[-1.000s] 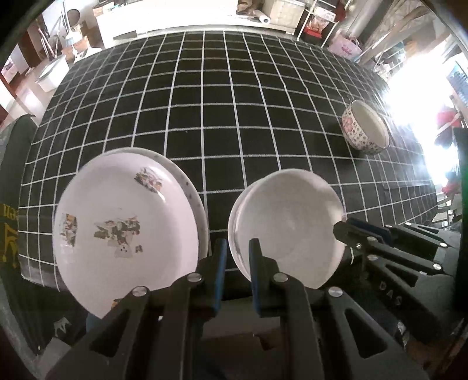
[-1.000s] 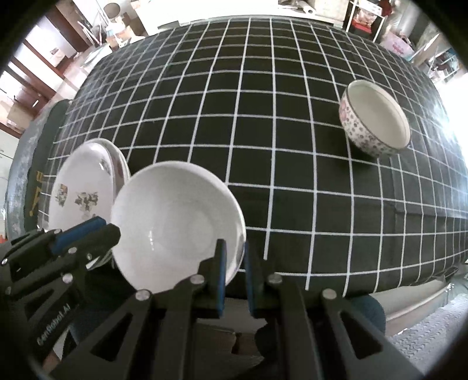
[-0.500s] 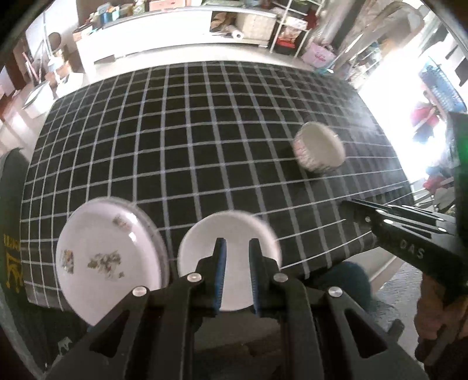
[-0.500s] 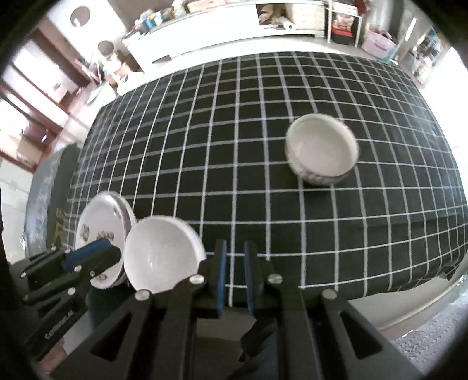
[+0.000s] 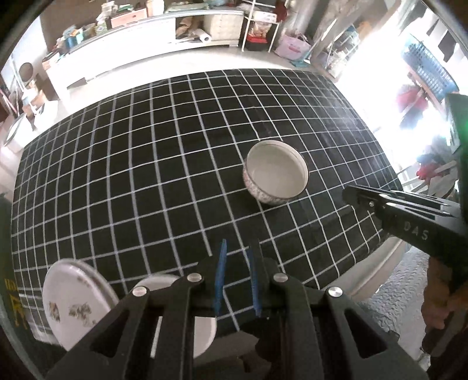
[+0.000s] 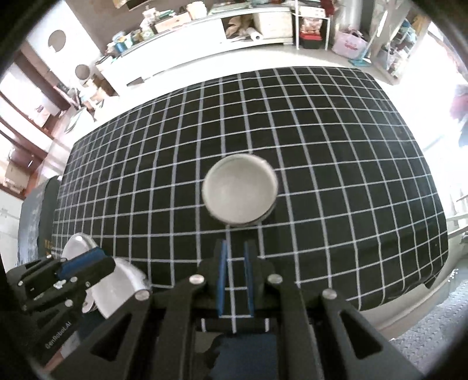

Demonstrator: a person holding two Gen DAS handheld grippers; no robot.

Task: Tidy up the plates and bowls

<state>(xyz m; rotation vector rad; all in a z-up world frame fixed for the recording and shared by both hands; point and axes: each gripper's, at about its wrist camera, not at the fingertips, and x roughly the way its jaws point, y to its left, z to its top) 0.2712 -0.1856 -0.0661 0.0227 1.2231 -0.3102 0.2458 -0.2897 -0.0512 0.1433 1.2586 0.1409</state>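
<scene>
A patterned bowl (image 5: 276, 172) with a white inside stands alone on the black grid tablecloth (image 5: 146, 175), right of centre. It sits just beyond my right gripper (image 6: 236, 248) as a blurred bowl (image 6: 239, 190). A flowered plate stack (image 5: 73, 304) and a plain white bowl (image 5: 204, 330) lie side by side at the near left edge, partly hidden behind my left gripper (image 5: 237, 248). Both grippers hang high above the table, shut, with nothing between their blue pads. The right gripper (image 5: 362, 195) pokes in from the right, level with the patterned bowl.
The cloth's near edge (image 6: 351, 304) drops to the floor just below the grippers. A long white cabinet (image 6: 204, 26) and cluttered shelves line the far wall. A hand (image 5: 438, 301) holds the right gripper's handle. A dark chair back (image 6: 38, 210) stands at the table's left.
Both grippers have risen and swung right, away from the plate stack and plain bowl. The patterned bowl has shifted from the right side of each view toward the middle.
</scene>
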